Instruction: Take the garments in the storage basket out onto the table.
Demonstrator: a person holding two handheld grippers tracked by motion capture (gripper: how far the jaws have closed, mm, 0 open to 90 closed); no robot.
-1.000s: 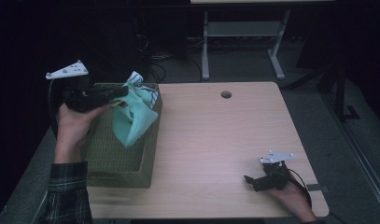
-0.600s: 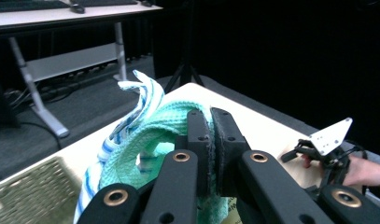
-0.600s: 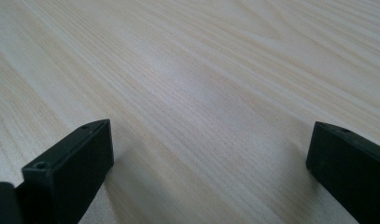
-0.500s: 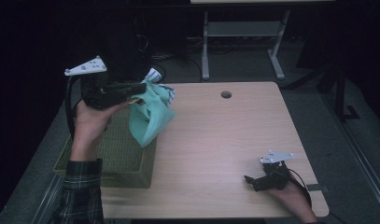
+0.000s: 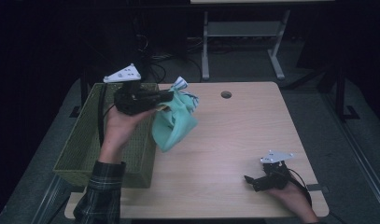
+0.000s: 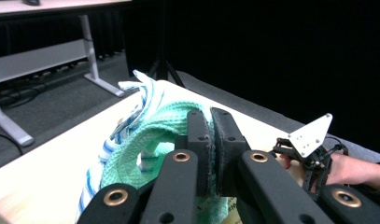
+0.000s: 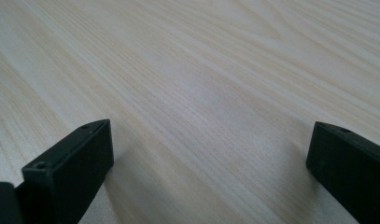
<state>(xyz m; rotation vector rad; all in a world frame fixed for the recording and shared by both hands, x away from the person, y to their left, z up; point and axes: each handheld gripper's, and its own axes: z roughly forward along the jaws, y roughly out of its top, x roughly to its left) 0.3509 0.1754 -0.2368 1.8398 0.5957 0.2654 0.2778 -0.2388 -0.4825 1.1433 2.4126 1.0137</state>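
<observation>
walls: black curtain point(image 5: 33, 42)
floor: grey point(image 5: 318, 74), cables point(image 5: 164, 44)
furniture: wood table point(image 5: 243, 130), white-legged desk point(image 5: 239, 32) behind
light: dim

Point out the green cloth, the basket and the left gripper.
green cloth point(image 5: 171, 128), high view, hanging fold.
basket point(image 5: 78, 147), high view, left wall.
left gripper point(image 6: 211, 135), left gripper view, between the fingertips.

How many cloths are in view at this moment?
1. The green cloth with a blue-striped edge hangs from the left gripper, pinched between its fingers, over the table beside the basket. More may lie hidden inside the basket.
</observation>
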